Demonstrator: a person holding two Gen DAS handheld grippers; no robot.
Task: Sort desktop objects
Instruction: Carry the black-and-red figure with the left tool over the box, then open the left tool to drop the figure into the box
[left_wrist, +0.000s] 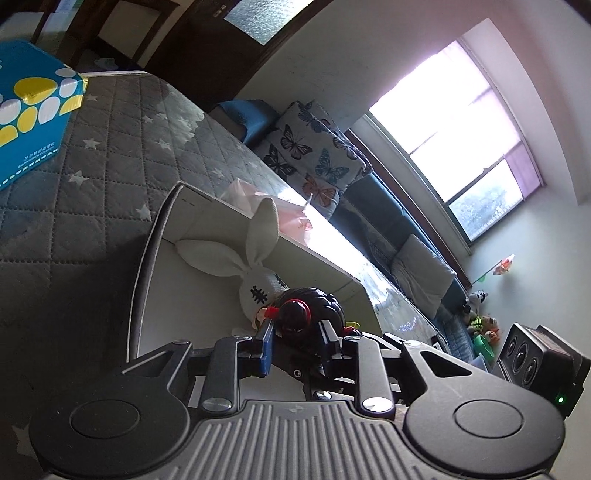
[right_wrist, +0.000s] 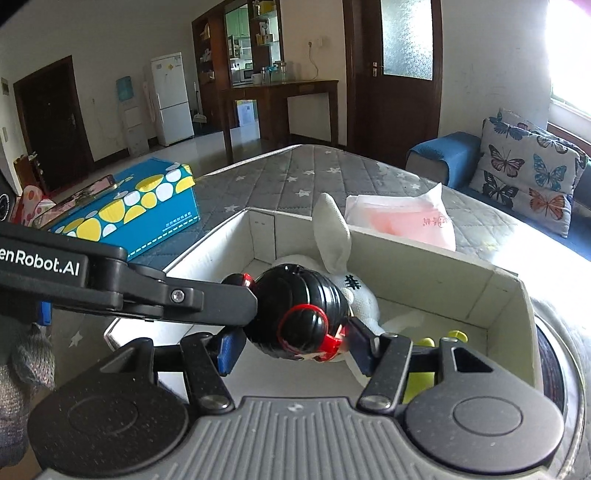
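Observation:
A doll with glossy black hair and red-ringed buns (right_wrist: 301, 314) hangs over an open white box (right_wrist: 424, 254). My right gripper (right_wrist: 295, 349) is shut on the doll's head, a blue pad pressing each side. My left gripper's finger (right_wrist: 221, 301) reaches in from the left and meets the same head. In the left wrist view the doll (left_wrist: 308, 310) sits between the fingertips of my left gripper (left_wrist: 297, 334), which stand slightly apart from it. A white bunny toy (left_wrist: 258, 258) lies in the box (left_wrist: 159, 236) behind the doll, one ear (right_wrist: 332, 229) upright.
The box rests on a grey quilted cover with stars (right_wrist: 295, 173). A blue carton with yellow and white spots (right_wrist: 147, 206) stands at the left, and a pink-and-white bag (right_wrist: 406, 218) lies behind the box. Yellow-green toy parts (right_wrist: 424, 341) show in the box. A gloved hand (right_wrist: 26, 354) is at lower left.

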